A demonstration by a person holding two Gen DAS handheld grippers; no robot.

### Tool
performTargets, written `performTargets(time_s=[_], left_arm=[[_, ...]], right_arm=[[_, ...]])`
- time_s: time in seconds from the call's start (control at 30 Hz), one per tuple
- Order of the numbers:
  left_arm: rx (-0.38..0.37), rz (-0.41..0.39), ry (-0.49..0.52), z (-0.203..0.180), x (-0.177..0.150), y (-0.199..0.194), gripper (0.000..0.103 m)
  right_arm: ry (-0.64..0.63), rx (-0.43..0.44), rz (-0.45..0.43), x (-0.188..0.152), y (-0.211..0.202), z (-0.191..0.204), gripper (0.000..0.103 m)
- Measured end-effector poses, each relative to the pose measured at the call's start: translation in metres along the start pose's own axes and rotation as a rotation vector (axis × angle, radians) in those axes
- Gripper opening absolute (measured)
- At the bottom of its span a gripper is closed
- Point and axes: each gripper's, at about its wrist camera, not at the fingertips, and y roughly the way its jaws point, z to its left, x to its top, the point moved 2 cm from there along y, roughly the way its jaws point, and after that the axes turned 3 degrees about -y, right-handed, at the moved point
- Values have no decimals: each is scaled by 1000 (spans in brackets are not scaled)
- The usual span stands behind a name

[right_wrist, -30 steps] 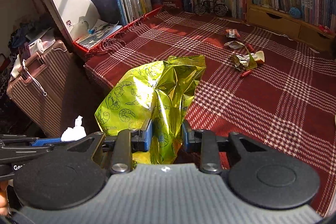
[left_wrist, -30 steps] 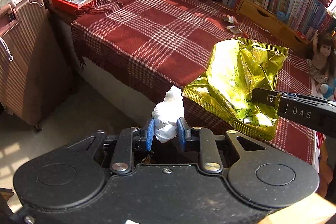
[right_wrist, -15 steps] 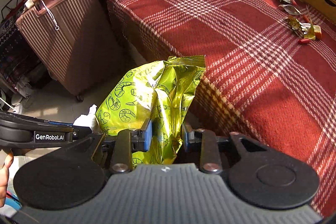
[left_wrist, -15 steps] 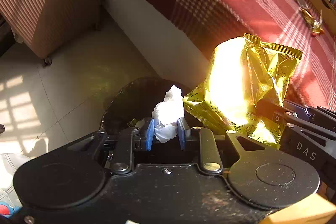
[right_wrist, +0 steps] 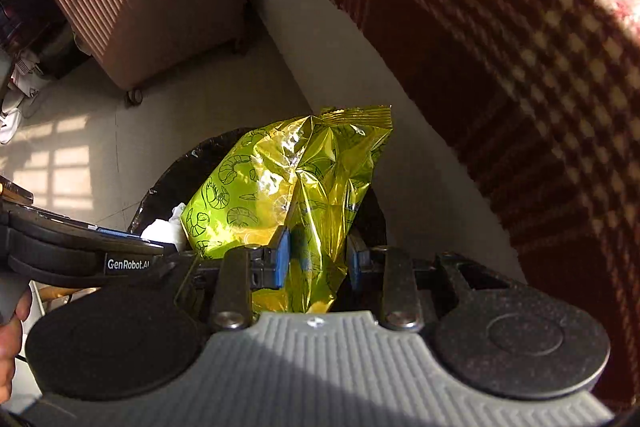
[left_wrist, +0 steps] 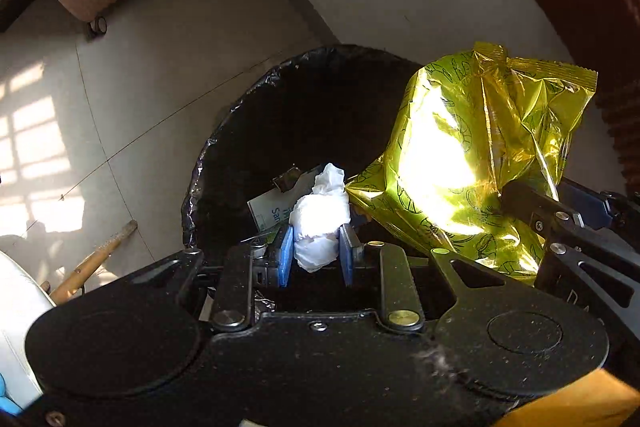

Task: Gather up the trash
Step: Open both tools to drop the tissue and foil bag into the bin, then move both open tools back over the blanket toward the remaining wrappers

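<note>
Two pieces of trash hang over the bin, which fills the middle of the left wrist view with its black liner open. The left gripper pinches a white tissue between its blue pads, directly above the bin's mouth. The right gripper pinches a yellow snack bag by its lower end; in the right wrist view the bag stands up over the bin's far edge, near the bed at upper right. The bag is wide, light and crinkled, so on release it could catch the rim or slide outside toward the bed. It also presses close beside the tissue, possibly touching it, though glare blurs that spot, and could knock the tissue aside.
</note>
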Motion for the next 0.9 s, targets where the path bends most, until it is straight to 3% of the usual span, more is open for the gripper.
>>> performTargets(time_s=[0.2,0.33,0.4,0.43,0.5,0.7,0.9], left_arm=[[22,54,22,8,-4,51,23],[27,70,38,7,-7,65,26],[34,63,43,5,-8,66,31],[37,59,46,5,-8,65,43],[41,51,56,3,-10,62,53],[41,22,95,-5,-11,46,58],[17,-88,146,-4,2,0,62]], right_arm=[[-37,-7,55,-11,43,12,34],[-38,-10,87,-14,58,9,37],[-23,-4,87,-16,59,7,54],[-14,9,85,-16,58,5,57],[-7,10,73,-12,60,6,66],[-10,-6,39,-8,49,5,67],[72,-34,-63,-2,13,-8,70]])
